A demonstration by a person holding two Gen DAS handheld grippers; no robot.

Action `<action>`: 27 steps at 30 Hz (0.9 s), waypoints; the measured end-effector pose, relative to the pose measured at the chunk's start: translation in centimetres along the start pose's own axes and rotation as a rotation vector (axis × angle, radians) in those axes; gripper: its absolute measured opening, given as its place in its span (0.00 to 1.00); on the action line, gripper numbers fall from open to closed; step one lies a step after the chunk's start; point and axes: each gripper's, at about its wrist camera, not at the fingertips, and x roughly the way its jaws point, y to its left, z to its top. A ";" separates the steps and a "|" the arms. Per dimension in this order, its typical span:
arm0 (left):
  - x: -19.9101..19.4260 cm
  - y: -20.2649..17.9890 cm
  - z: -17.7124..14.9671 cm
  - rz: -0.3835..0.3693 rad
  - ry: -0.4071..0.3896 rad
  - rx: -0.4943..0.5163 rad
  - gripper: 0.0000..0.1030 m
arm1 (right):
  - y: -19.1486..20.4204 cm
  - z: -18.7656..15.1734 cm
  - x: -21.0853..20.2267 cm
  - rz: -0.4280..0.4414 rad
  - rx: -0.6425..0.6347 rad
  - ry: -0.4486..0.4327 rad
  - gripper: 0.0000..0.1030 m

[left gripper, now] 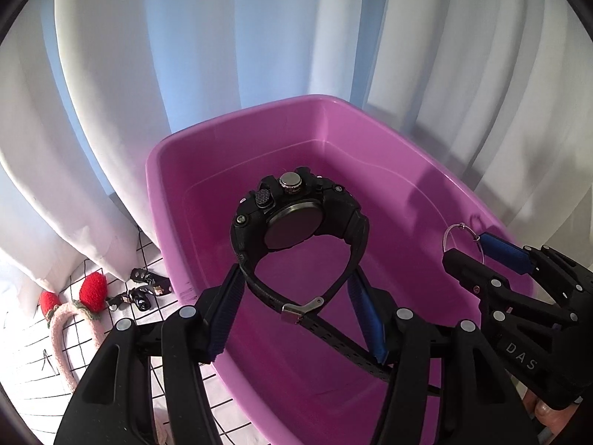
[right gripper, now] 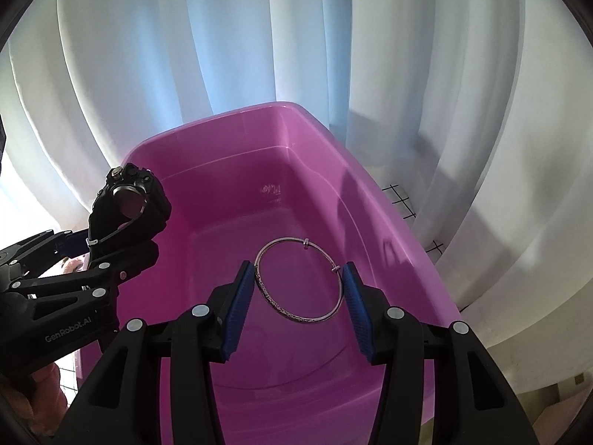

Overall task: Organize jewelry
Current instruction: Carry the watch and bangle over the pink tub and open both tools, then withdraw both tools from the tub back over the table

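A black wristwatch point(left gripper: 296, 218) is held up over a pink plastic tub point(left gripper: 207, 148) by the left gripper point(left gripper: 296, 307), its blue pads pressed against the strap on both sides; the case is seen from the back w/ the crown on top, so the dial is hidden. The strap's loose end is cut off behind the right finger. In the right wrist view, a thin silver bangle point(right gripper: 298, 282) is pinched between the blue pads of the right gripper point(right gripper: 298, 289), also above the tub, whose floor looks bare. Engraving on the bangle's lower arc is too fine to read. To the left of the tub, on a white grid-lined cloth point(left gripper: 33, 356), lie a pink headband w/ red strawberries point(left gripper: 79, 307) and small dark hair clips point(left gripper: 142, 289), hard to make out. White curtains point(left gripper: 185, 55) fill the bkgd. A bit of the person's skin shows at the frame edges.
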 end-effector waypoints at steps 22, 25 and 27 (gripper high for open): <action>-2.2 1.5 0.3 0.074 -0.074 -0.033 0.79 | 0.4 0.0 -0.3 -0.007 -0.008 -0.015 0.61; -2.6 2.0 0.1 0.079 -0.078 -0.043 0.79 | 0.8 0.0 -0.7 -0.007 -0.014 -0.019 0.61; -3.0 2.4 0.0 0.081 -0.081 -0.049 0.79 | 1.1 0.1 -0.9 -0.007 -0.018 -0.023 0.61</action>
